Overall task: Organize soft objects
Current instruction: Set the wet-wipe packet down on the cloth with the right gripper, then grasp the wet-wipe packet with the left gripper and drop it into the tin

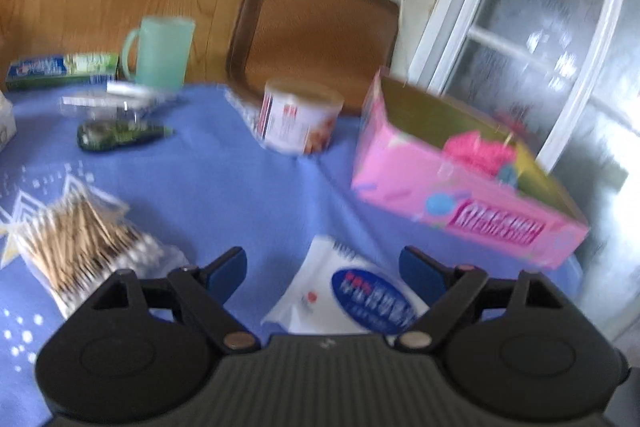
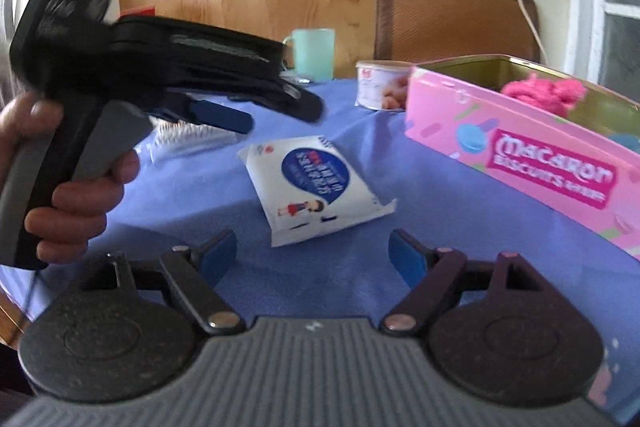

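Note:
A white soft pack of wipes with a blue label [image 1: 352, 291] lies on the blue tablecloth, just ahead of my open, empty left gripper [image 1: 324, 269]. The right wrist view shows the same pack [image 2: 312, 187] ahead of my open, empty right gripper [image 2: 310, 253]. A pink Macaron biscuit tin [image 1: 460, 195] stands open to the right with a pink woolly thing [image 1: 478, 149] inside; both show in the right wrist view, the tin [image 2: 532, 155] and the wool [image 2: 544, 91]. My left gripper [image 2: 248, 115] hangs over the table at the left of that view.
A bag of cotton swabs [image 1: 84, 239], a white round tub [image 1: 298, 121], a mint mug [image 1: 160, 51], a dark green packet [image 1: 116, 135], a toothpaste box [image 1: 60, 69] and clear plastic items sit on the table. A brown chair [image 1: 316, 31] stands behind. A white brush [image 2: 188, 141] lies left.

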### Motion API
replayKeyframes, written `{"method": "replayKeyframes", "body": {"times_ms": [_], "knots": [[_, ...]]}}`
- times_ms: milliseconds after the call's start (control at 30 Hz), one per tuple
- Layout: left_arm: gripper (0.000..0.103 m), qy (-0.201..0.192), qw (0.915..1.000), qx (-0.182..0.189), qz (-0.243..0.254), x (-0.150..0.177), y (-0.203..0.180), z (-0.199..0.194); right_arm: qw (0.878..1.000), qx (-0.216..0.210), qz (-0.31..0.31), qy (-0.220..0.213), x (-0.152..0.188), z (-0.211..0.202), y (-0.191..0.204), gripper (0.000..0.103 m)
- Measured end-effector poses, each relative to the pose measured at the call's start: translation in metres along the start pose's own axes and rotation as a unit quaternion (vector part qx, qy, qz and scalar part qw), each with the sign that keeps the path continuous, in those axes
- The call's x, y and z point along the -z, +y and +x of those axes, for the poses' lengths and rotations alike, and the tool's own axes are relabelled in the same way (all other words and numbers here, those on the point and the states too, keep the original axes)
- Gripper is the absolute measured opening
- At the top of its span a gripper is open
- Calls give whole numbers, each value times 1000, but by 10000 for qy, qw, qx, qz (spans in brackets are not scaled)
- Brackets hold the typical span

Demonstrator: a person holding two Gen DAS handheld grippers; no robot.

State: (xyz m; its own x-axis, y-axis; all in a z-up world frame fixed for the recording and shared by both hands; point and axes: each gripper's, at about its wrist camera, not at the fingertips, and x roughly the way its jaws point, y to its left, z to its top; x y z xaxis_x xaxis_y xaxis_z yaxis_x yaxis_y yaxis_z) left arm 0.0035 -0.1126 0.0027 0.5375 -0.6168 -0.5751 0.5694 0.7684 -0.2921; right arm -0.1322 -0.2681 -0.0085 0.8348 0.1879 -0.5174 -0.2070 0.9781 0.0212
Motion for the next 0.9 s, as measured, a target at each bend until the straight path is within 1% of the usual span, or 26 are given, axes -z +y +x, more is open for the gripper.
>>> {"method": "replayKeyframes", "body": {"times_ms": [33, 67, 100, 133, 167, 233, 300, 367, 433, 500, 533, 567, 600, 633, 667, 733, 767, 800, 833, 867, 900], "knots": [[75, 141, 9999, 45, -24, 4, 2, 5, 10000, 1, -15, -89, 0, 4, 1, 81], [66, 33, 9999, -7, 123, 7, -3, 4, 9998, -56, -12, -165, -1, 8, 1, 76], [63, 98, 9996, 50, 247, 9, -6, 4, 9997, -102, 4, -218, -3, 10, 1, 65], [62, 73, 9994, 5, 345, 12, -10, 3, 9997, -55, 23, -252, -6, 13, 1, 62], [61, 76, 9994, 6, 332, 11, -12, 2, 9996, 47, 69, -261, -8, 15, -1, 57], [58, -41, 9996, 45, 273, 8, -14, -2, 9990, 75, 252, -352, -12, 14, -8, 55], [56, -183, 9993, 144, 276, -2, -21, -6, 9975, 122, 374, -582, -15, 5, -14, 55], [56, -351, 9985, 294, 300, -16, -33, -12, 9945, 367, 254, -944, -20, -11, -14, 55], [56, -560, 9963, 409, 511, -31, -53, -12, 9891, 694, 98, -1293, -27, -25, -18, 55], [60, -715, 9932, 526, 757, -48, -77, -8, 9836, 972, 70, -1516, -37, -34, -33, 55], [61, -751, 9918, 573, 862, -58, -91, -2, 9816, 1076, 131, -1574, -42, -37, -44, 56], [64, -756, 9909, 607, 929, -65, -103, 4, 9800, 1178, 241, -1588, -47, -39, -56, 56], [75, -755, 9902, 643, 986, -73, -115, 12, 9787, 1276, 367, -1567, -53, -38, -69, 56], [83, -758, 9896, 625, 1054, -80, -127, 23, 9776, 1362, 469, -1534, -60, -33, -80, 56], [95, -781, 9894, 515, 1114, -85, -136, 33, 9764, 1482, 531, -1477, -68, -25, -87, 56], [94, -909, 9894, 33, 1136, -91, -148, 50, 9725, 1903, 571, -1218, -82, -3, -115, 57], [92, -880, 9901, -135, 1081, -93, -150, 55, 9692, 2120, 594, -1106, -88, 8, -127, 57], [91, -826, 9920, -141, 941, -93, -149, 57, 9661, 2266, 652, -1053, -91, 13, -136, 57], [91, -802, 9939, -27, 759, -91, -145, 55, 9638, 2338, 773, -1018, -91, 13, -145, 57], [92, -817, 9945, 58, 659, -88, -142, 53, 9630, 2283, 962, -1063, -90, 7, -152, 57], [92, -858, 9943, 59, 635, -84, -139, 49, 9626, 2190, 1084, -1169, -87, 1, -155, 57]]}}
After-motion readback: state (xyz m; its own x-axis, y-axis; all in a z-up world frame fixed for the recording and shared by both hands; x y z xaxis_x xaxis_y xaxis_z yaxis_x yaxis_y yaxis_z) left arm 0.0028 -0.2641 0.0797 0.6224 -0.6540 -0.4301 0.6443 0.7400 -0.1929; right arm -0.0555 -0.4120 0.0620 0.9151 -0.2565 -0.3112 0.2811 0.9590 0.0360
